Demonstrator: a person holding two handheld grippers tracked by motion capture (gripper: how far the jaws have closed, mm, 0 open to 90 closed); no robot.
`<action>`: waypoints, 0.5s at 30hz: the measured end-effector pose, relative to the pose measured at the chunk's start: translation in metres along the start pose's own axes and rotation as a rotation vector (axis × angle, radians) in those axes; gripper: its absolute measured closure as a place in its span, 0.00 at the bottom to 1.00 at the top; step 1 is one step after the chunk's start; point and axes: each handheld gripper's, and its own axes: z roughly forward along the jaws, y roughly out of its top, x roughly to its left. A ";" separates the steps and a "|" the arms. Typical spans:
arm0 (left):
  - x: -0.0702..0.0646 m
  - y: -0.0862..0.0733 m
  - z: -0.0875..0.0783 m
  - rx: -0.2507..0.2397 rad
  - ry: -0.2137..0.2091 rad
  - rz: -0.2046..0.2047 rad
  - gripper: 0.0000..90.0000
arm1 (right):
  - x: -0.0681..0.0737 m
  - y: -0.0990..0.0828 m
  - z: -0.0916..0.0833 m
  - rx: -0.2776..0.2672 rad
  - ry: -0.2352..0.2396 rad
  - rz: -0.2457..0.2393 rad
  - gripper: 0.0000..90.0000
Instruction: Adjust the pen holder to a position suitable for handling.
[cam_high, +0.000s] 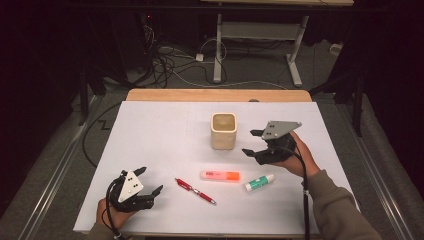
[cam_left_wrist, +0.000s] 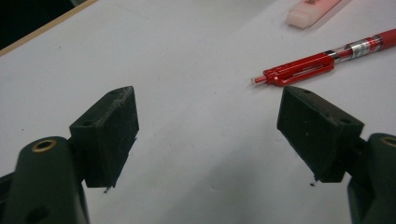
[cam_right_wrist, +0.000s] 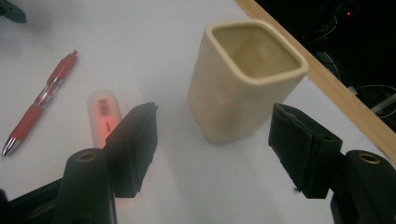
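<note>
The right gripper (cam_high: 254, 142) hangs over the right half of the counter (cam_high: 160, 145), just beside the cream square cup (cam_high: 223, 131), which stands upright a little beyond the counter's middle, toward its far edge. Its jaws are parted and grasp nothing; in the right gripper view the cup (cam_right_wrist: 243, 79) stands ahead of the gap between them, untouched, its mouth showing a bare inside wall. No earlier picture is at hand, so only the released stance can be told.

The left gripper (cam_high: 150, 181) sits low near the counter's front left corner, its jaws likewise spread wide with bare counter between them, as the left gripper view (cam_left_wrist: 208, 130) shows.

Three things lie in a loose row along the front half of the counter. The red pen (cam_high: 195, 191) lies slantwise nearest the left gripper, its clip end close beyond the right-hand pad in the left gripper view (cam_left_wrist: 322, 60). The orange highlighter (cam_high: 220, 175) lies flat near the middle, in front of the cup. The green-and-white glue stick (cam_high: 259, 183) lies tilted toward the right, near the right forearm.
</note>
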 end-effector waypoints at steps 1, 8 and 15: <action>0.000 0.000 0.000 0.000 0.000 0.000 0.23 | -0.002 0.005 0.003 0.004 0.010 -0.006 0.39; 0.002 -0.001 -0.003 -0.002 -0.003 -0.002 0.23 | -0.013 0.034 0.029 0.088 0.047 -0.050 0.39; 0.000 -0.003 -0.004 0.005 -0.012 -0.001 0.23 | -0.024 0.050 0.051 0.144 0.076 -0.037 0.43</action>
